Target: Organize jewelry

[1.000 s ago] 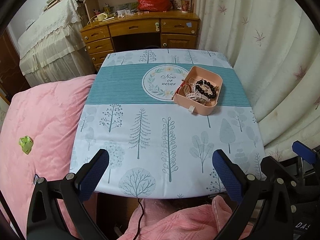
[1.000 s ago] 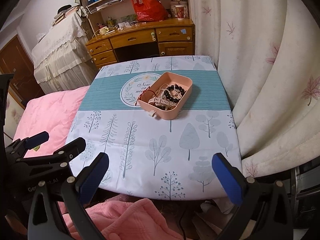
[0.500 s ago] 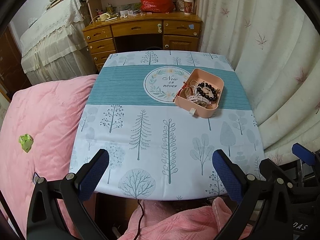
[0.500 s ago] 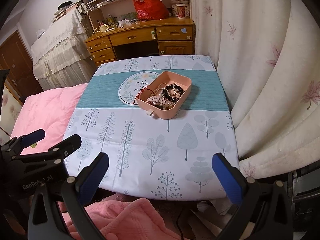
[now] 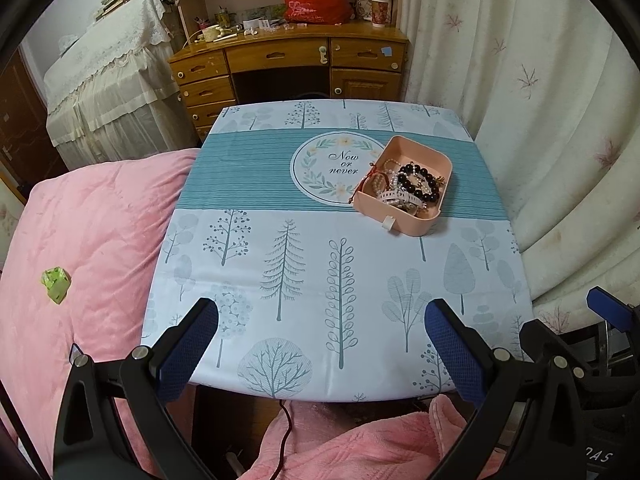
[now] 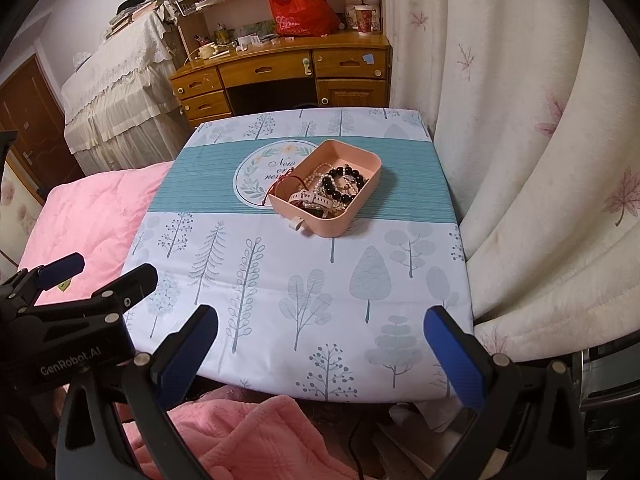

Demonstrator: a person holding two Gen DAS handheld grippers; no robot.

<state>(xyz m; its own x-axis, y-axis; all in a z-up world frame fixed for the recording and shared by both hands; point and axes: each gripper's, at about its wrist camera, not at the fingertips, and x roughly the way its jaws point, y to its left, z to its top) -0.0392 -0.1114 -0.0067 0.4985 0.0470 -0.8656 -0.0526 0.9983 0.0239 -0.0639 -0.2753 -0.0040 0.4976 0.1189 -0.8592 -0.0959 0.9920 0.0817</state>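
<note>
**Jewelry heaped in the pink tray, both grippers wide and well short of it**

The pink tray (image 5: 404, 184) sits ahead of the left gripper (image 5: 320, 344) and off to its right; from the right gripper (image 6: 320, 344) it lies almost straight ahead, well apart from both. Each gripper's jaws stand wide, holding nothing, over the near edge of the tablecloth (image 5: 280, 248).

The jewelry (image 6: 328, 192) lies piled in the tray: a black bead bracelet (image 5: 418, 182), pearl strands, a white strap and a red cord (image 6: 280, 186) trailing over the rim. Nothing lies loose on the cloth, which fits either a finished gathering or a heap awaiting sorting.

Any reach should go in slowly from above, pinching one strand only; the pieces look tangled, though the view is too small to be sure.
</note>
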